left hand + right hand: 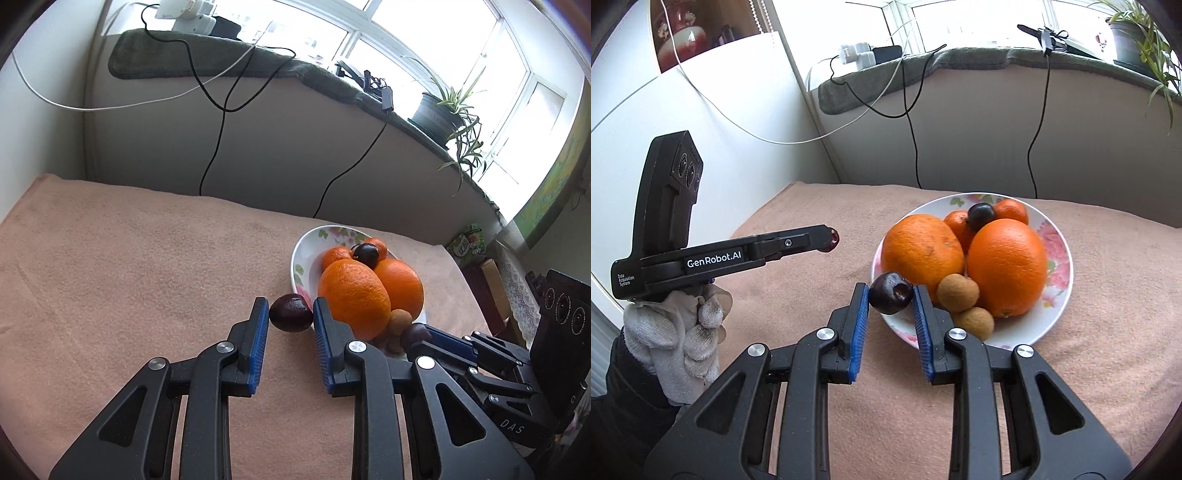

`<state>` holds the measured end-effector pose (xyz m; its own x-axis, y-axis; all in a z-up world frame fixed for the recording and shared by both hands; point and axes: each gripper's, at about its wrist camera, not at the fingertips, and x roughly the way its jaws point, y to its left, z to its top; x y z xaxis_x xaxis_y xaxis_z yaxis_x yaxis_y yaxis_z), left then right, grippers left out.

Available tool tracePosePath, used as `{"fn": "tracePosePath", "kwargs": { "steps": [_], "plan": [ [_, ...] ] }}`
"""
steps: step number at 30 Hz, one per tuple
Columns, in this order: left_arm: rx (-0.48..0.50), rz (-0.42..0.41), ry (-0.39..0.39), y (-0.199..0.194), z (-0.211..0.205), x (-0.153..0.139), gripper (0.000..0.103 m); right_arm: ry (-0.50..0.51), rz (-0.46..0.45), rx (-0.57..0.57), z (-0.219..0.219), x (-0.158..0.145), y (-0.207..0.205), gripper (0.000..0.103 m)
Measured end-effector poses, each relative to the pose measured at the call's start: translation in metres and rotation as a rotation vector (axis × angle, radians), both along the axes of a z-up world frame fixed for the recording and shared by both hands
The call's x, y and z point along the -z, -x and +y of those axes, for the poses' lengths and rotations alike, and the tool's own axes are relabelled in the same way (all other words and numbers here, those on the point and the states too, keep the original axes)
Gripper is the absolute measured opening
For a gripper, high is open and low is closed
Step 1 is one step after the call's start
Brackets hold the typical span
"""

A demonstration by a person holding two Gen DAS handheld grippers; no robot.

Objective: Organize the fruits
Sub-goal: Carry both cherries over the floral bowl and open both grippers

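A white floral plate (1058, 240) on the pink cloth holds two big oranges (1006, 266), two small tangerines, a dark cherry on top and two brown longans (958, 291). My left gripper (291, 314) is shut on a dark cherry (290, 312), held above the cloth just left of the plate (301, 258); it also shows in the right wrist view (827, 240). My right gripper (891, 297) is shut on another dark cherry (891, 297) over the plate's near-left rim; its tip shows in the left wrist view (421, 334).
The pink cloth (129, 277) covers the table. Behind it stands a grey wall with black and white cables (218, 129) hanging from a sill that bears chargers and a potted plant (439, 110). A gloved hand (676, 332) holds the left gripper.
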<state>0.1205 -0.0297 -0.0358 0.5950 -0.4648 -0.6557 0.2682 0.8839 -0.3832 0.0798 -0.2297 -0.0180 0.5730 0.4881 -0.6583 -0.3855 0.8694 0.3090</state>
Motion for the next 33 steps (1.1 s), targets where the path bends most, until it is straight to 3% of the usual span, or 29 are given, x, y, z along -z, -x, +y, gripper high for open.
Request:
{"fn": "tracePosePath", "kwargs": {
  "steps": [18,33],
  "plan": [
    [0.051,-0.007,-0.024,-0.037,-0.036,-0.007,0.023,0.006,-0.012,0.159,-0.074,0.004,-0.040,0.026],
    [0.066,0.006,-0.051,-0.063,-0.050,-0.003,0.023,-0.011,0.042,0.156,-0.084,0.021,-0.078,0.026]
  ]
}}
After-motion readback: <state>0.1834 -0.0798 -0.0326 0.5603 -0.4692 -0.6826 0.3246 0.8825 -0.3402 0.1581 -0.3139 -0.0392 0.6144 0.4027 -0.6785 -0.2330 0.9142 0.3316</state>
